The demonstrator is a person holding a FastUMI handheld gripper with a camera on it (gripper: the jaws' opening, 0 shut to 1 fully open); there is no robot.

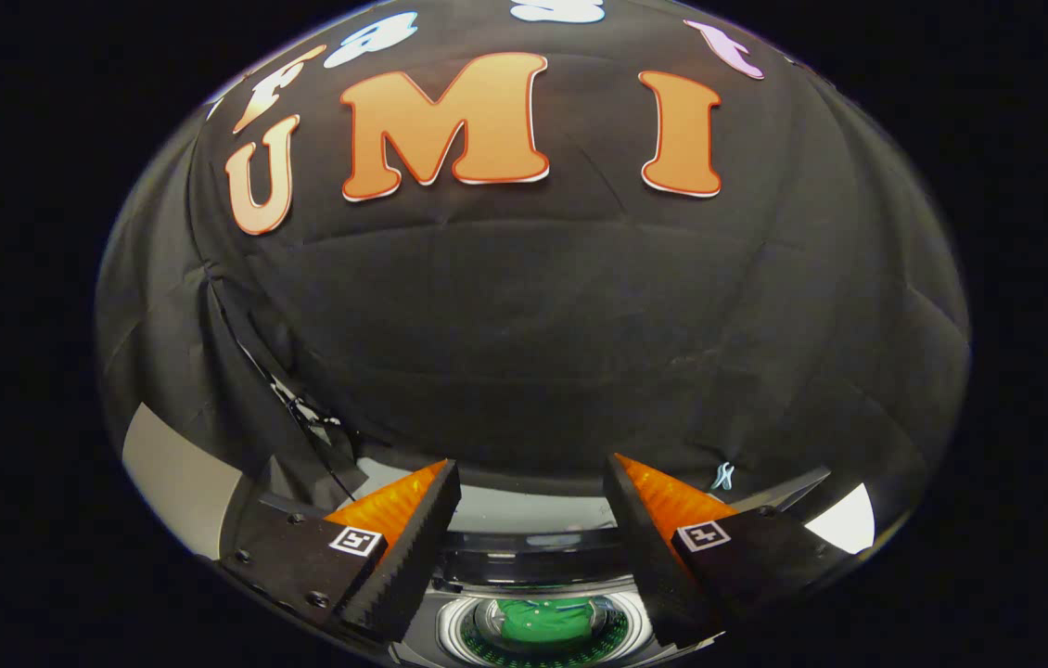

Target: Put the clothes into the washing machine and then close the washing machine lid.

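My gripper [531,482] is open, its two orange-and-black fingers [403,529] spread wide with nothing between them. Below and between the fingers lies the washing machine [533,561], seen from above with its lid raised. Its round drum opening has a pale ring around it. A green garment [547,617] lies inside the drum. The gripper is held above the machine, apart from it.
The black cloth booth wall rises just beyond the machine. A thin black cable [301,417] hangs down the wall left of the fingers. Pale panels [173,468] show at the far left and at the far right [849,520].
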